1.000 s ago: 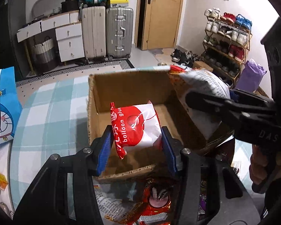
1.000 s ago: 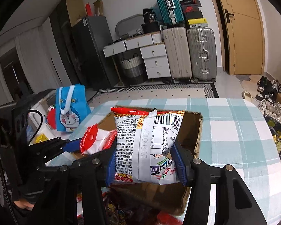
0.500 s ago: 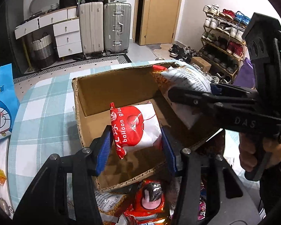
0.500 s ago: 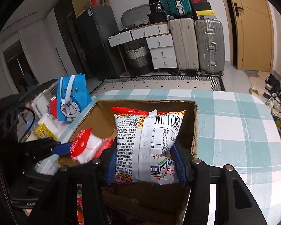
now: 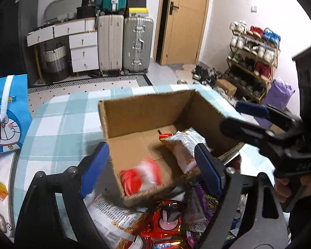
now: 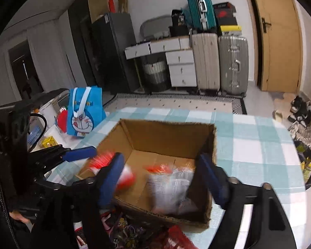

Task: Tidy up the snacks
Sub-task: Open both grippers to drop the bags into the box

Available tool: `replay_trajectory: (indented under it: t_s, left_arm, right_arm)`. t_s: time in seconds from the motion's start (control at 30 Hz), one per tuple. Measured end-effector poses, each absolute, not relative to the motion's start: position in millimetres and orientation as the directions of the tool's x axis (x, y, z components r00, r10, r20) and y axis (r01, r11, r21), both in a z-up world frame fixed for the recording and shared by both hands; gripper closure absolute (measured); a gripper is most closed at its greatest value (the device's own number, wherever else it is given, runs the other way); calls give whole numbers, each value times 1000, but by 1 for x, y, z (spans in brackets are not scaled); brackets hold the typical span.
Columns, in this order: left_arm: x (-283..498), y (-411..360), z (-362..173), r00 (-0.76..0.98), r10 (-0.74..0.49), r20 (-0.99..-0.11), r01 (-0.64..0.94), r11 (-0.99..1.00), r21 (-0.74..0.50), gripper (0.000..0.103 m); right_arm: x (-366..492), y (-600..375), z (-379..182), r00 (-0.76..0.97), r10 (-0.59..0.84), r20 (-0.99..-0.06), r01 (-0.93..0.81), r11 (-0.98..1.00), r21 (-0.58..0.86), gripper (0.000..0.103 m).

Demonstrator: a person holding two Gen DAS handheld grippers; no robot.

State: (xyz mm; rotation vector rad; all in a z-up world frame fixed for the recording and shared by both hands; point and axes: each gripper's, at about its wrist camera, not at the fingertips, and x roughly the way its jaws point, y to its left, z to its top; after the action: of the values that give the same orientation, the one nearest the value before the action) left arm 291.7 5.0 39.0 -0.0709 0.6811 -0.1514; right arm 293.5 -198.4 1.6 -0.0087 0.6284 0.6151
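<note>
At the far left a blue cartoon bag (image 5: pixel 7 114) is standing on the checked worktop (image 5: pixel 58 128), well apart from the cardboard box (image 5: pixel 147 112), so that side is giving room to swing out. The left gripper (image 5: pixel 149 166) is hovering over the box's near-left corner with its jaws spread and nothing between them; the red-and-white packet (image 5: pixel 141 176) is showing as a blur inside the box, low against the near wall. It is probably dropping, and it could be bouncing toward that wall's rim.

Further right, the orange-and-white snack bag (image 5: pixel 182 151) is lying tilted in the box's right half. The right gripper (image 6: pixel 161 178) is likewise hanging above it with jaws released. The box walls are flanking both sets of jaws closely, so a sideways pull could be catching cardboard and dragging the box; lifting straight up looks safer.

Loose snack packets (image 5: pixel 165 226) are crowding the worktop just before the box's near wall, and a careless return could be crushing them.
</note>
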Motion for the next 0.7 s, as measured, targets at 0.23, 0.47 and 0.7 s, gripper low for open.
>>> replay_trajectory:
  t_s: [0.23, 0.47, 0.7]
  left_arm:
    - [249, 28, 47, 804, -106, -585, 46, 992, -116, 1]
    - [207, 41, 36, 806, -65, -588, 8, 995, -99, 1]
    - [187, 47, 14, 791, -42, -610, -16, 996, -90, 1]
  right_arm:
    - [258, -222, 5, 648, 517, -559, -519, 837, 172, 1]
    - [225, -241, -10, 660, 487, -572, -496, 854, 155, 0]
    - [205, -254, -32, 655, 462, -597, -473, 868, 152, 0]
